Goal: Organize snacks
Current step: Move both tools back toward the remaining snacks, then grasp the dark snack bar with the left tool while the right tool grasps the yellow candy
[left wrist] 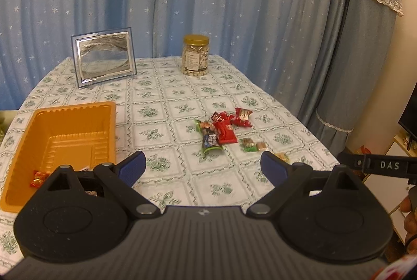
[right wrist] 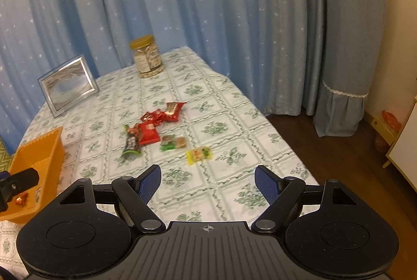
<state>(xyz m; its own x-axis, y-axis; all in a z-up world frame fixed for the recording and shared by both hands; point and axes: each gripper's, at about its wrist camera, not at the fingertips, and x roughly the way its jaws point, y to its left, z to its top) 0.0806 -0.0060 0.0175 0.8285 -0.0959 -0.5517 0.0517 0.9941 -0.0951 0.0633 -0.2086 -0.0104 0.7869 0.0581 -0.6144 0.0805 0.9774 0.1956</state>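
Observation:
Several wrapped snacks lie in a loose pile mid-table: red packets (left wrist: 226, 132) (right wrist: 149, 132), a dark bar with green ends (left wrist: 210, 140) (right wrist: 131, 143), small green and brown candies (left wrist: 254, 144) (right wrist: 173, 143) and a yellow candy (right wrist: 198, 154). An orange tray (left wrist: 62, 144) (right wrist: 39, 157) sits at the left and holds a small red candy (left wrist: 38, 178) (right wrist: 21, 199). My left gripper (left wrist: 203, 165) is open and empty, in front of the pile. My right gripper (right wrist: 207, 181) is open and empty, just short of the yellow candy.
A jar of nuts with a gold lid (left wrist: 195, 58) (right wrist: 148, 60) and a silver picture frame (left wrist: 104, 60) (right wrist: 68, 83) stand at the table's far side. Blue curtains hang behind. The table's right edge (right wrist: 286, 144) drops to a wooden floor.

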